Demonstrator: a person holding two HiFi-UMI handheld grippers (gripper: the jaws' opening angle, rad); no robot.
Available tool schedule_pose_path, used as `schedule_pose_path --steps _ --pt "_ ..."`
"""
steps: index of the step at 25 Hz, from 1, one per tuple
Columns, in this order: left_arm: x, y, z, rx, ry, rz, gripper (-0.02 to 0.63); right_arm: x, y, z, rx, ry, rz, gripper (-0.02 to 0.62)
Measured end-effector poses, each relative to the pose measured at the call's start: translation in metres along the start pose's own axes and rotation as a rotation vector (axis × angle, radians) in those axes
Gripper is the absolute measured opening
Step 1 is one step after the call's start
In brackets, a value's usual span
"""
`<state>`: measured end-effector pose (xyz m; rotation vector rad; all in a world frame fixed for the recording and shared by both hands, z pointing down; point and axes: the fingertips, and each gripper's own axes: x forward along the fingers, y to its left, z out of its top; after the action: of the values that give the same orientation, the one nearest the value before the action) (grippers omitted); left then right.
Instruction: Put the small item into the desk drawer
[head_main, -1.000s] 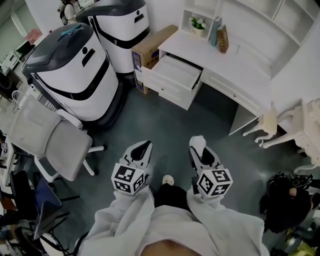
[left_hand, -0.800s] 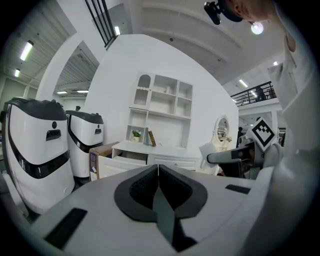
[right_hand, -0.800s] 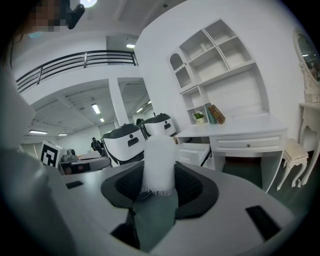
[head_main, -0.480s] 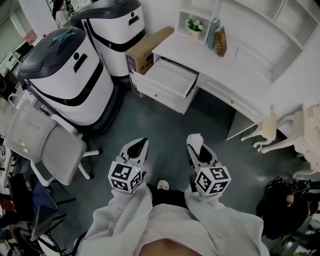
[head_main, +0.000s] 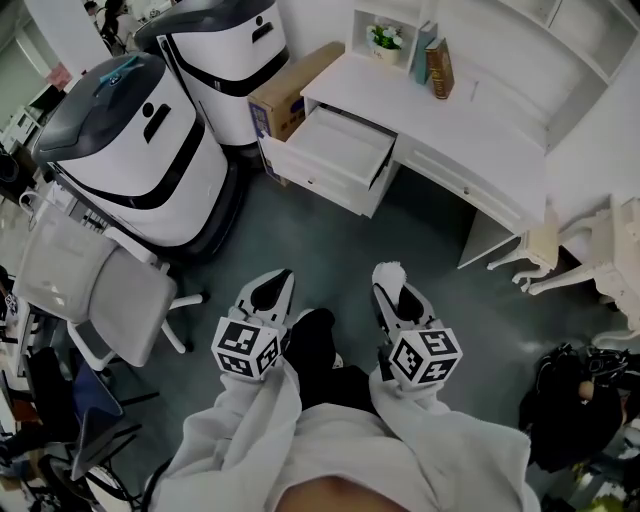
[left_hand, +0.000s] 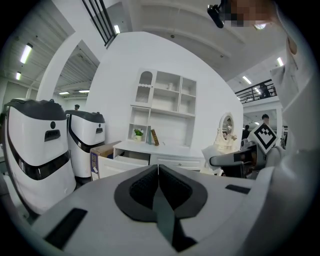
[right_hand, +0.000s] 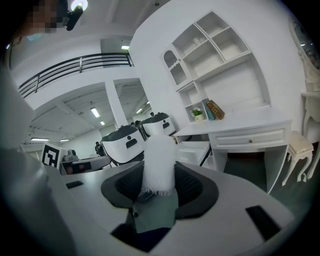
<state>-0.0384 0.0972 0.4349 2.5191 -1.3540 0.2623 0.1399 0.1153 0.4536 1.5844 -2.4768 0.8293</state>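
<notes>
My right gripper (head_main: 393, 283) (right_hand: 159, 167) is shut on a small white fuzzy roll (right_hand: 159, 161), whose tip (head_main: 389, 271) sticks out past the jaws in the head view. My left gripper (head_main: 273, 288) (left_hand: 158, 172) is shut and holds nothing. Both hang side by side above the grey floor, pointing toward the white desk (head_main: 480, 125). Its left drawer (head_main: 335, 150) stands pulled open, some way ahead of the grippers; the drawer (right_hand: 196, 148) also shows in the right gripper view.
Two large white-and-black machines (head_main: 125, 140) stand at the left, with a cardboard box (head_main: 290, 85) beside the drawer. A white office chair (head_main: 85, 290) is at the near left, a small white stool (head_main: 535, 250) at the right. A plant and books (head_main: 415, 45) sit on the desk.
The view has drifted slightly toward the desk. A dark trouser leg has come forward between the two grippers, covering the shoe. Both grippers hold the same pose.
</notes>
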Motion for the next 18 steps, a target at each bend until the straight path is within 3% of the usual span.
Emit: schedule_pose_path --steps 11,18 --pt "0.032 0.005 -0.004 -0.018 0.003 -0.042 0.017 0.019 -0.016 0.002 0.01 0.011 -0.023 0.189" --pt "0.064 0.032 0.017 -0.003 -0.001 -0.045 0.017 0.059 -0.023 0.03 0.009 -0.002 -0.018 0.189"
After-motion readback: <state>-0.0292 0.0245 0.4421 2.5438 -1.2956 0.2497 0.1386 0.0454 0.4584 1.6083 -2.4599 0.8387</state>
